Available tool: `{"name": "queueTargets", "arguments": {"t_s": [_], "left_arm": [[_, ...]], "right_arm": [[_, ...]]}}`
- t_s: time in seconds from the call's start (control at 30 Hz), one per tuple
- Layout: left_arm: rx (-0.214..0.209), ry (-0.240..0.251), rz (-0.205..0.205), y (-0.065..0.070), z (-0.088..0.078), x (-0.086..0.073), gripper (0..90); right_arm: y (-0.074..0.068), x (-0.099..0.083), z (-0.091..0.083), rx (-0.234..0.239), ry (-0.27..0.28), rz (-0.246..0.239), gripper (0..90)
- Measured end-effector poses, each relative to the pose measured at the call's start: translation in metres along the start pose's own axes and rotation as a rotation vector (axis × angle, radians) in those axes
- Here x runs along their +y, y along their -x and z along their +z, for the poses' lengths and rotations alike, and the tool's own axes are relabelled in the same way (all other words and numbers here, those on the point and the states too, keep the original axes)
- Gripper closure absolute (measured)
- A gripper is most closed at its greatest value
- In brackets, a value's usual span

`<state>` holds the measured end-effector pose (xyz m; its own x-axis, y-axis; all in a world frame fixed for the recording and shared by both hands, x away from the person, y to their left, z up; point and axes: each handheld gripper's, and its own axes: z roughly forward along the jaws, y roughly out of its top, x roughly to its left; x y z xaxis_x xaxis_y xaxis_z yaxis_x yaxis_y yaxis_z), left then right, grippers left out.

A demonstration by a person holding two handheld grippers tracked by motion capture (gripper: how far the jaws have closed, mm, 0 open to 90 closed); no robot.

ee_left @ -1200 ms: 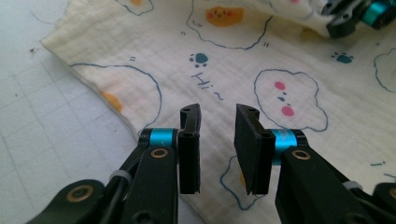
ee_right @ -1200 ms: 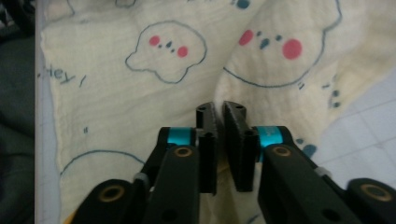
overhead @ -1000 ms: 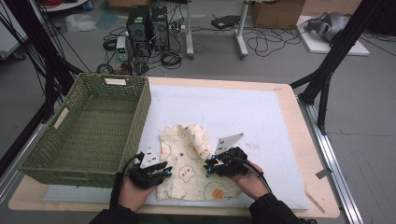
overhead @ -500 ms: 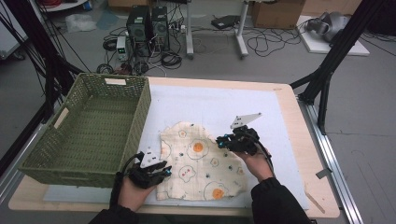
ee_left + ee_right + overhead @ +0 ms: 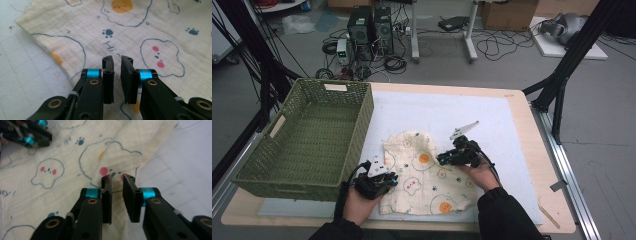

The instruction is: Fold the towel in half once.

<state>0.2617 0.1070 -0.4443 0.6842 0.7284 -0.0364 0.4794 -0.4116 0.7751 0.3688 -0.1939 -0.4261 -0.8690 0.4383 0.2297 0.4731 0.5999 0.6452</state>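
A cream muslin cloth (image 5: pixel 427 182) printed with fried eggs, paw prints and little ghosts lies spread on the white mat. My left gripper (image 5: pixel 394 180) rests low at the cloth's left edge. In the left gripper view its jaws (image 5: pixel 117 58) have just been closing to a narrow gap, with the cloth (image 5: pixel 140 25) lying beneath them and nothing pinched. My right gripper (image 5: pixel 440 161) hovers over the cloth's right half. Its jaws (image 5: pixel 117 177) have just been opening and stand slightly apart above a fold of the cloth (image 5: pixel 62 157). The left gripper (image 5: pixel 30 135) shows far off there.
A green wicker basket (image 5: pixel 367 115) stands on the left of the table, right beside the left hand. The white gridded mat (image 5: pixel 447 107) covers the wooden table (image 5: pixel 532 150). Black frame struts rise at the right and left; cables and computers lie on the floor beyond.
The right gripper swung from the cloth's lower middle up to the right, then came back left over the cloth. The cloth now lies flatter and more spread. The left hand stayed put.
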Motion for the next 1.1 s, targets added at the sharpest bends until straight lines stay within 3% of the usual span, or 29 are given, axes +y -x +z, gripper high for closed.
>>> {"name": "queueTargets", "arguments": {"t_s": [0.13, 0.23, 0.3, 0.43, 0.53, 0.63, 0.7, 0.77, 0.83, 0.9, 0.97, 1.0, 1.1], "left_arm": [[0.001, -0.005, 0.0, 0.0, 0.0, -0.001, 79.0], [-0.002, -0.006, -0.006, 0.0, 0.002, -0.001, 79.0], [-0.003, -0.006, -0.008, -0.001, 0.002, -0.001, 79.2], [-0.002, -0.008, -0.004, -0.001, 0.001, -0.002, 79.7], [0.001, -0.008, -0.004, 0.0, 0.002, -0.002, 79.8], [0.002, -0.01, -0.006, 0.0, 0.002, -0.001, 79.6], [0.002, -0.009, -0.007, 0.0, 0.002, -0.001, 79.4], [0.002, -0.008, -0.005, 0.0, 0.002, -0.001, 78.8], [0.003, -0.008, -0.005, 0.0, 0.002, -0.001, 78.2], [0.004, -0.002, -0.007, 0.0, 0.002, -0.001, 75.4], [0.005, -0.002, -0.007, 0.001, 0.003, -0.001, 74.8], [0.005, -0.002, -0.007, 0.001, 0.003, -0.001, 74.8], [0.003, -0.002, -0.006, 0.0, 0.003, -0.001, 75.0]], "right_arm": [[-0.007, 0.003, 0.007, -0.061, -0.036, -0.026, 67.3], [-0.009, 0.004, 0.01, -0.06, -0.049, -0.028, 73.8], [-0.011, 0.004, 0.011, -0.051, -0.054, -0.034, 83.6], [-0.013, 0.005, -0.003, -0.085, -0.036, -0.043, 86.1], [-0.015, 0.006, -0.025, -0.167, -0.019, -0.047, 86.9], [-0.016, 0.013, -0.052, -0.365, 0.008, -0.097, 87.7], [-0.009, 0.014, -0.066, -0.413, 0.044, -0.066, 87.4], [-0.001, 0.008, -0.071, -0.366, 0.066, -0.024, 82.7], [0.0, 0.002, -0.066, -0.378, 0.036, -0.037, 78.3], [0.003, -0.006, -0.059, -0.33, 0.026, -0.014, 73.0], [0.008, -0.012, -0.051, -0.323, 0.011, 0.006, 64.5], [0.012, -0.015, -0.047, -0.296, 0.012, 0.023, 63.8], [0.017, -0.022, -0.034, -0.285, -0.011, 0.055, 65.3]]}}
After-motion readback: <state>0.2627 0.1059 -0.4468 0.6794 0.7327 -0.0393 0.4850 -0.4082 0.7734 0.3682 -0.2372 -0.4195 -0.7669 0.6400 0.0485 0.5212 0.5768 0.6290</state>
